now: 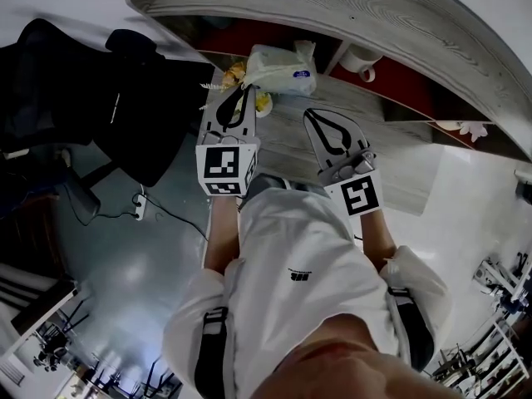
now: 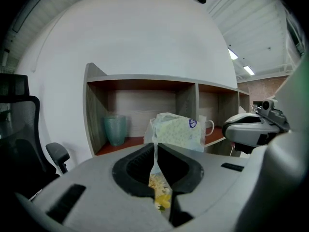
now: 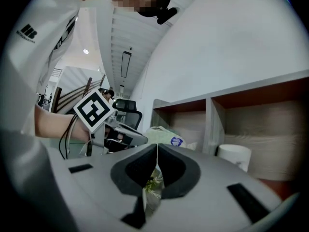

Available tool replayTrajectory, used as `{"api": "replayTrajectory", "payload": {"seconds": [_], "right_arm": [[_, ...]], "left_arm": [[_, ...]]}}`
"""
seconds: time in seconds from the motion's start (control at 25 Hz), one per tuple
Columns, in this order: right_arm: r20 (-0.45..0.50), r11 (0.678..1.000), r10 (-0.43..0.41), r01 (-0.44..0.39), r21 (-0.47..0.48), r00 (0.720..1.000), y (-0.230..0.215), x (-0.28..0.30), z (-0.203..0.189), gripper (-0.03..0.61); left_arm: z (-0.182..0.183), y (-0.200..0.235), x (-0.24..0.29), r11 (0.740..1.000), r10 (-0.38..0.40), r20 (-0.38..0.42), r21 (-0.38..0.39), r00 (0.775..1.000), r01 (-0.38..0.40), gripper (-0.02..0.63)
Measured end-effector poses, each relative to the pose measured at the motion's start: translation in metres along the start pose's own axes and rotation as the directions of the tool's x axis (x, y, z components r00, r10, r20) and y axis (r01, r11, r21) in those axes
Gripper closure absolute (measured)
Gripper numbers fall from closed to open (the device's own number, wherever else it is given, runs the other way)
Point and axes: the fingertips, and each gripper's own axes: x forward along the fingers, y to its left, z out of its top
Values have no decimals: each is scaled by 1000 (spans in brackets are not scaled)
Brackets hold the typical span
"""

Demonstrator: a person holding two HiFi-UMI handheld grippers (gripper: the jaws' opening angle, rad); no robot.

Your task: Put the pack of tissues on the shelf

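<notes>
My left gripper (image 2: 156, 148) has its jaws clamped on a thin flap of the pack of tissues (image 2: 177, 131). My right gripper (image 3: 157, 149) has its jaws together. The pack hangs at the front of the shelf (image 2: 145, 79), with a teal glass (image 2: 115, 129) far left and a white mug (image 3: 234, 156) far right.

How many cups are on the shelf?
2. A bluish glass cup in the left compartment, a white mug in the next one. The pack of tissues may hide more.
</notes>
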Motion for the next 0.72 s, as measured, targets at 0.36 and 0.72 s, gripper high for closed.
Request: {"api": "replayTrajectory", "payload": {"seconds": [0.36, 0.72], "right_arm": [[-11, 999, -39, 39, -2, 999, -6, 15, -1, 551], [-52, 991, -136, 136, -14, 989, -11, 37, -4, 551]], "left_arm": [[9, 13, 20, 1000, -24, 10, 8, 1000, 24, 572], [15, 27, 48, 993, -118, 22, -2, 993, 118, 571]]}}
